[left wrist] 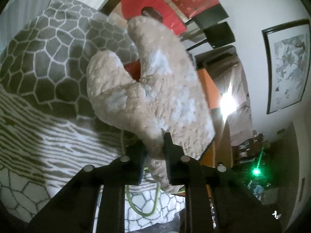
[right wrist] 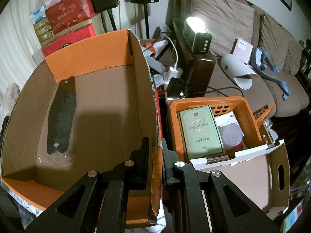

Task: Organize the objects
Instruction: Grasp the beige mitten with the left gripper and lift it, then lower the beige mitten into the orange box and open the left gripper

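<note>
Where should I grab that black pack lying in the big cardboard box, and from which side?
Take the black pack across its narrow width near the middle, coming straight down through the box's open top. It lies flat and long on the floor, apart from the walls, so tongs should fit on both long edges.

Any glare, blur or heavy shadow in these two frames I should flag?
Left wrist view: soft with motion blur, the plush toy smeared; a blown-out light flares, and a green flare shows at the dim right. Right wrist view: sharp; the lantern is overexposed, and a shadow crosses the cardboard box floor. Both show fisheye bending.
</note>
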A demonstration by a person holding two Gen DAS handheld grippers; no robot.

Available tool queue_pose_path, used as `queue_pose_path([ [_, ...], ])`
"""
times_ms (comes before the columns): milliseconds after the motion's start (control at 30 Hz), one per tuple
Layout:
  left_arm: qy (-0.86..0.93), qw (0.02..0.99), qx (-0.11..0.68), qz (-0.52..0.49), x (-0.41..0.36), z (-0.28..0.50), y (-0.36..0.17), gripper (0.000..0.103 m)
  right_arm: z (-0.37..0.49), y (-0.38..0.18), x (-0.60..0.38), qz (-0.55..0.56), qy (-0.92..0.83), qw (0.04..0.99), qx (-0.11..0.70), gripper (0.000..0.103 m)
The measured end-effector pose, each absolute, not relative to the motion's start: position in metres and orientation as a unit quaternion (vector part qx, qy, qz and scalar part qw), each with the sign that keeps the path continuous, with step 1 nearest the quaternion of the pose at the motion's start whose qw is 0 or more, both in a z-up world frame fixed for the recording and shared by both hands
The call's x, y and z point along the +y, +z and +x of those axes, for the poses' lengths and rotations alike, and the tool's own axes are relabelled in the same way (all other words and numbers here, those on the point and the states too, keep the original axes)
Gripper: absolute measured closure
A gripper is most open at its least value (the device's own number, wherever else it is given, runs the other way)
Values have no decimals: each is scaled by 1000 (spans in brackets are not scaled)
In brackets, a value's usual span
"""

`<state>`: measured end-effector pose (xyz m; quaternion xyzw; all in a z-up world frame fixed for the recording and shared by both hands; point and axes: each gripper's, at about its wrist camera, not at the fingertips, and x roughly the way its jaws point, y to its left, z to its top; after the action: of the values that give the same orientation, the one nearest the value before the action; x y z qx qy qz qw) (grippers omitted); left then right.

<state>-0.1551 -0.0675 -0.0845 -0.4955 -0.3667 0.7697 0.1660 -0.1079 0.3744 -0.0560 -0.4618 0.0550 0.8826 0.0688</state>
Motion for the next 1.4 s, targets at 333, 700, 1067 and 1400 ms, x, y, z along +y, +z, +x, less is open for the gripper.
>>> queue_pose_path([
  [333,796,195,-358,-447,-64,-156,-27,93,-107,-59,373,-463,882,72,51,92],
  [700,822,228,-342,-394,-56,-159,40,93,-108,-59,371,-464,881,74,48,92],
  [1067,825,286,-297,-387,2,-152,73,93,-108,-58,369,-466,880,76,46,93],
  [1400,800,333,-266,-423,70,-159,53,93,-107,-56,370,-467,880,69,54,94],
])
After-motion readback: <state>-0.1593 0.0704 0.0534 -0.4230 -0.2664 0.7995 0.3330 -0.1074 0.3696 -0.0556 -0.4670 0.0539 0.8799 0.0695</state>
